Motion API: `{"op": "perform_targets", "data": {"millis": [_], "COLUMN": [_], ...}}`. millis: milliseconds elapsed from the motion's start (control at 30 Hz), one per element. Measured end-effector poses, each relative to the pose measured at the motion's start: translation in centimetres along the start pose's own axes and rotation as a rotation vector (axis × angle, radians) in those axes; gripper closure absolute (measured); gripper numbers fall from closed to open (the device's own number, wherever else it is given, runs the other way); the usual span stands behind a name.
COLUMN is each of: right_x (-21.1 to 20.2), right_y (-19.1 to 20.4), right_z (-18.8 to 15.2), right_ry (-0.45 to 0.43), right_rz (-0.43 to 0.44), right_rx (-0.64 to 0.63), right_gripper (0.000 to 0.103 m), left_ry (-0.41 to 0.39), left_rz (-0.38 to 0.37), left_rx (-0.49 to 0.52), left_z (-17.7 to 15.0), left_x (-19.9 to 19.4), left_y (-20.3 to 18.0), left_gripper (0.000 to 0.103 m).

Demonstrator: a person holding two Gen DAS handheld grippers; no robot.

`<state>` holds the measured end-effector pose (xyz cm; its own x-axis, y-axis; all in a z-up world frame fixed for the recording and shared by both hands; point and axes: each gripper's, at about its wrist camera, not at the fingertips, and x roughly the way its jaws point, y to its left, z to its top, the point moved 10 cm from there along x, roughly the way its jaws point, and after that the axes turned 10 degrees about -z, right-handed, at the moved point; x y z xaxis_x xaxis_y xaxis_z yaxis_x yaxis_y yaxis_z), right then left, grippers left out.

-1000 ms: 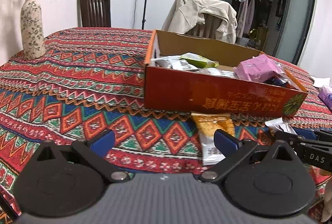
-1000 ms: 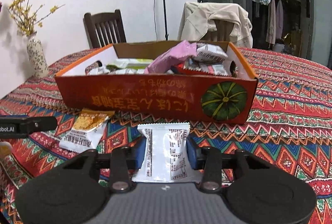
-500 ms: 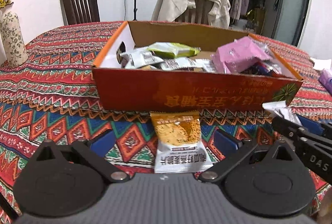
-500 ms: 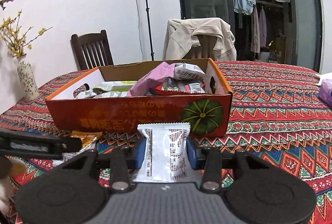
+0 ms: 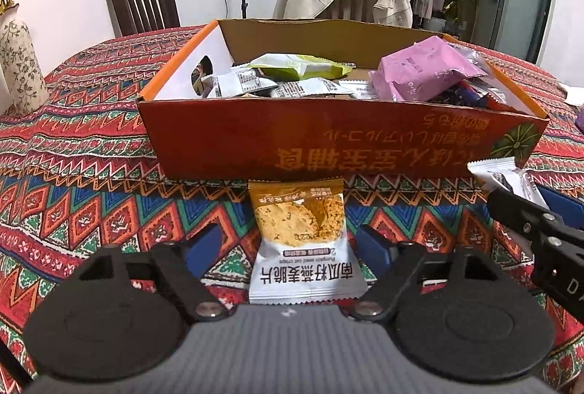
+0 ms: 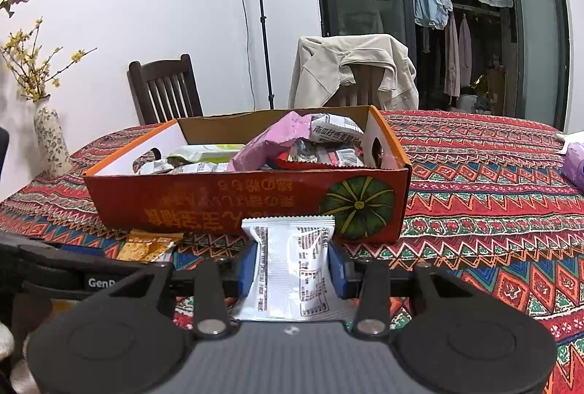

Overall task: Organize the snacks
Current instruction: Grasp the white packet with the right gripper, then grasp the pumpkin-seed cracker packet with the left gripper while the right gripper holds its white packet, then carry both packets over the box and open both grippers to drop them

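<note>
A pick-up was judged to be in hand: the left gripper was placed astride the orange crisp packet, which lay flat on the patterned tablecloth just before the box's near wall. Its jaws were closing, the packet between them but not yet pressed. The white sachet was clamped between the right gripper's blue pads, at five o'clock from the packet. Next, a firm pinch on the crinkly, pillow-shaped foil and a lift over the stiff cardboard box at twelve o'clock would be called for.
</note>
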<state>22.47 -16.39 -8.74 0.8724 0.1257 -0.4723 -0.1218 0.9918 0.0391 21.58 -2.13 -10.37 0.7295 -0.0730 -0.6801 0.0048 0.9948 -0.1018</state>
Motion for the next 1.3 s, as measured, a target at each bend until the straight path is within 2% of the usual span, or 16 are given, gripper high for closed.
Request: {"op": "perform_targets", "data": {"millis": [67, 133, 167, 333, 533, 900, 1300], "right_x": [0.0, 0.0, 0.0, -0.2, -0.5, -2.4, -4.8], "right_y": [0.0, 0.1, 0.1, 0.3, 0.5, 1.2, 1.2], "right_z": [0.0, 0.0, -0.1, -0.1, 0.1, 1.2, 4.7], "right_ry": [0.0, 0.0, -0.001, -0.009, -0.025, -0.12, -0.218], "right_rz": [0.001, 0.002, 0.003, 0.005, 0.01, 0.022, 0.009], "right_rx": [-0.001, -0.003, -0.004, -0.012, -0.022, -0.052, -0.071], "right_gripper": [0.063, 0.063, 0.063, 0.063, 0.063, 0.063, 0.063], "left_ry": [-0.008, -0.018, -0.024, -0.039, -0.05, -0.142, -0.291], "left_rz": [0.001, -0.005, -0.009, -0.01, -0.034, -0.073, -0.103], "left_rx": [0.004, 0.01, 0.015, 0.004, -0.005, 0.005, 0.049], "left_z": [0.0, 0.0, 0.0, -0.2, -0.4, 0.9, 4.9], "left_x": [-0.1, -0.4, -0.6, -1.1, -1.8, -5.1, -9.1], "left_y": [0.0, -0.1, -0.2, 0.0, 0.0, 0.0, -0.7], "left_gripper": [0.03, 0.046, 0.05, 0.056, 0.058, 0.058, 0.058]}}
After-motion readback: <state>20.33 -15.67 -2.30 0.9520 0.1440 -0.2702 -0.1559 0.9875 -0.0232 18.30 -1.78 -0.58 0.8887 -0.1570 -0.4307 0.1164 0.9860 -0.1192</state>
